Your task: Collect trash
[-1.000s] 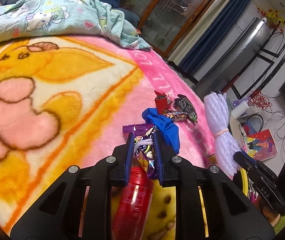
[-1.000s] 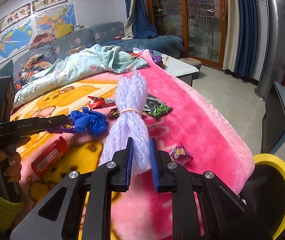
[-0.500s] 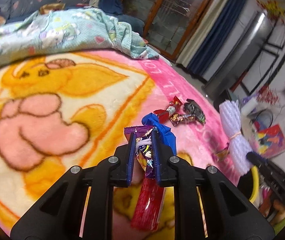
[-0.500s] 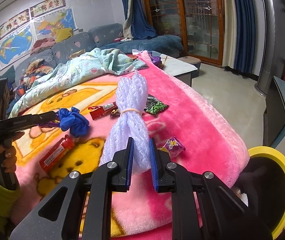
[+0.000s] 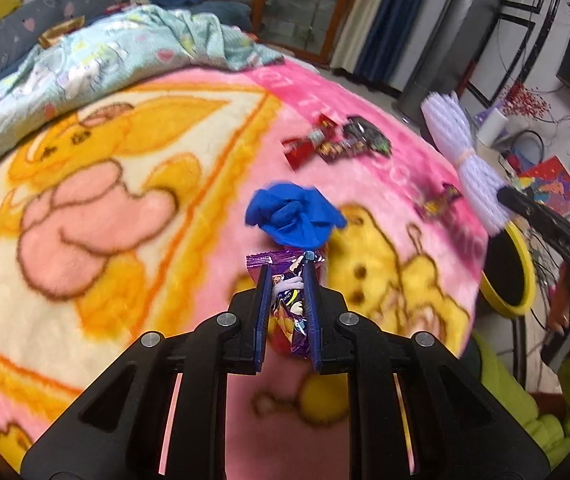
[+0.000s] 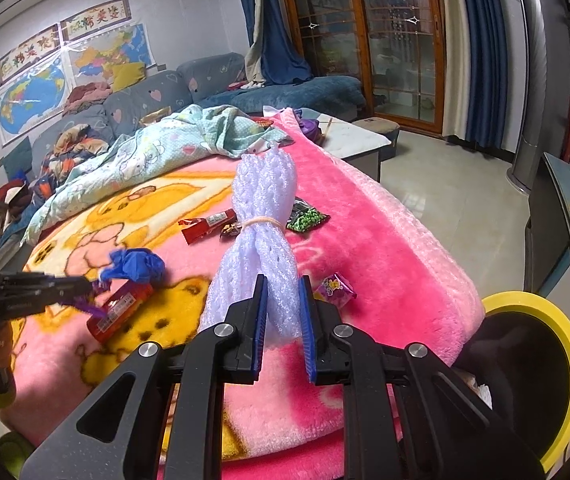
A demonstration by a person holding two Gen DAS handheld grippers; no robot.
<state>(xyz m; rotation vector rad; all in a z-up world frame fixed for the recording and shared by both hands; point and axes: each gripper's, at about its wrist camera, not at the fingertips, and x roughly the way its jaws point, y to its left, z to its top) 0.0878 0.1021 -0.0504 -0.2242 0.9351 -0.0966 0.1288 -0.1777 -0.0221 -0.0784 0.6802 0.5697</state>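
My left gripper (image 5: 287, 276) is shut on a purple snack wrapper (image 5: 289, 312) with a crumpled blue glove (image 5: 295, 216) hanging at its tip, held above the pink cartoon blanket (image 5: 105, 184). It also shows in the right wrist view (image 6: 81, 286). My right gripper (image 6: 281, 292) is shut on a white foam net bundle (image 6: 263, 232) tied with a rubber band, also in the left wrist view (image 5: 465, 152). A red tube (image 6: 119, 312), a red wrapper (image 6: 207, 224), a green-black packet (image 6: 307, 218) and a small purple candy packet (image 6: 335, 286) lie on the blanket.
A yellow-rimmed black trash bin (image 6: 533, 368) stands at the right of the bed, also in the left wrist view (image 5: 511, 264). A light-blue quilt (image 6: 157, 152) is bunched at the far side. A dark cabinet (image 6: 549, 224) stands beyond the bin.
My left gripper has lifted up and back with the purple wrapper and blue glove, leaving the red tube on the blanket. My right gripper has drawn back a little with the foam bundle.
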